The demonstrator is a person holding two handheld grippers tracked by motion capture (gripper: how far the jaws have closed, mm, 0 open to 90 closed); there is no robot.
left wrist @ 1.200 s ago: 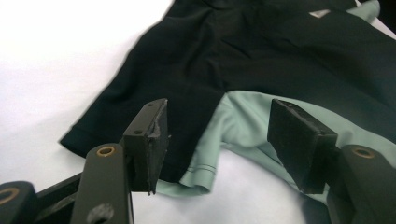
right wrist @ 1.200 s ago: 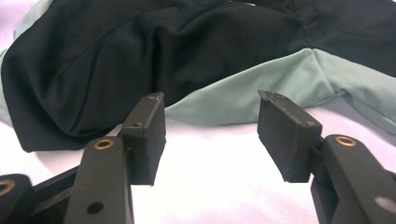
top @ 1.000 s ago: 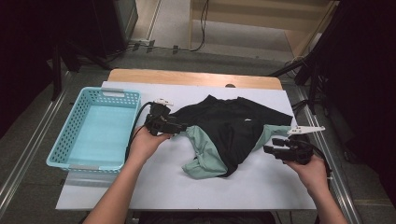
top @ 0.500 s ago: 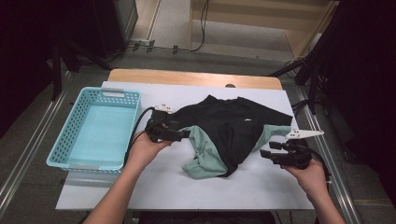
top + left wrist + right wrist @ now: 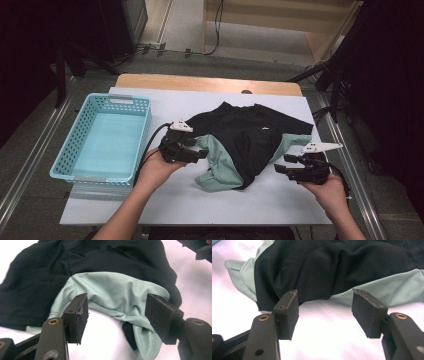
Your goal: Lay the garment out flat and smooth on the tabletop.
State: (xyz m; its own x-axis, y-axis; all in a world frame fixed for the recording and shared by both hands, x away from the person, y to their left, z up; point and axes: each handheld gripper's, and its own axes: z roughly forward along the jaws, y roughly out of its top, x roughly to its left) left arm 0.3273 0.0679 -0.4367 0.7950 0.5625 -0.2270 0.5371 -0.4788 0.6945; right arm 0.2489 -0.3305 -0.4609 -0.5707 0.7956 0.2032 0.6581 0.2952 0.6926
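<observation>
Shirt (image 5: 250, 137) waiting to be gripped
My left tongs (image 5: 200, 152) and right tongs (image 5: 281, 167) gape empty beside it; next, I judge, pinching its edges.

Overhead view, two close garment (image 5: 250, 140) views

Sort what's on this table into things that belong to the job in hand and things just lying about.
In the job:
- crumpled black and mint-green fabric garment
- left gripper, open at its green fold
- right gripper, open near its edge

Lying about:
- light blue plastic lattice basket, empty
- white table sheet
</observation>
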